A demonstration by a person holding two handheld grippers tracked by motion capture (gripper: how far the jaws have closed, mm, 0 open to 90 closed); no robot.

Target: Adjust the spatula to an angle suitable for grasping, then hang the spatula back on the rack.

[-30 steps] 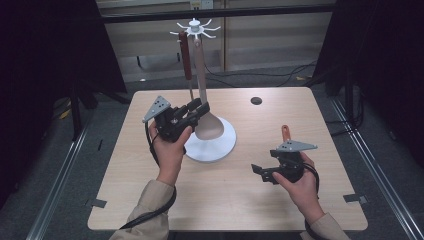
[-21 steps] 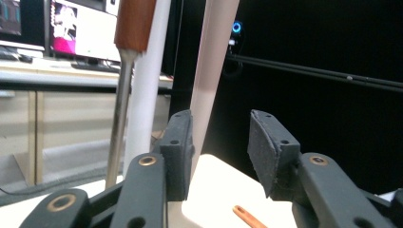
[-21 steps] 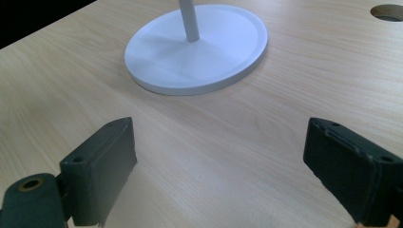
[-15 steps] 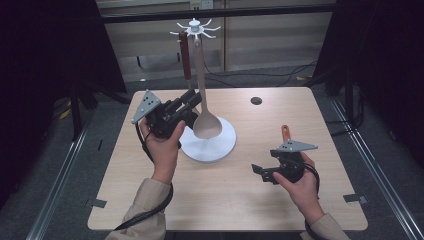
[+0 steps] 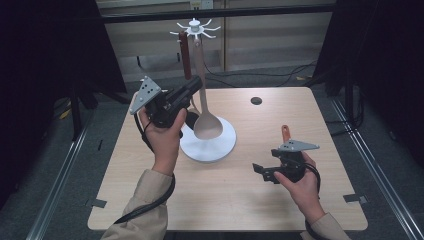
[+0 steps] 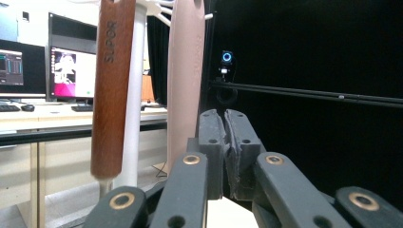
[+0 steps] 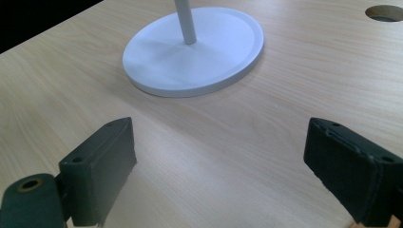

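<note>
The left gripper (image 5: 192,86) is raised off the counter (image 5: 150,180), forearm angled up, its jaws just closed together on nothing, beside the hanging beige spoon (image 5: 206,120) and brown handle (image 5: 185,55) on the white stand (image 5: 220,147). The right gripper (image 5: 260,171) rests low, wide apart, possibly touching the wood.

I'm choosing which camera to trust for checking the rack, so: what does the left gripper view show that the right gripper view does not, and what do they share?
Left gripper view alone: the left gripper with its jaws shut on nothing, having just closed; a brown wooden handle marked SUPOR and a pale spoon handle hanging beside the white pole; monitors behind.

Right gripper view alone: the right gripper with jaws wide apart above the wooden table, the stand's round white base, and a round hole in the tabletop.

Both: the same stand's white pole.
</note>
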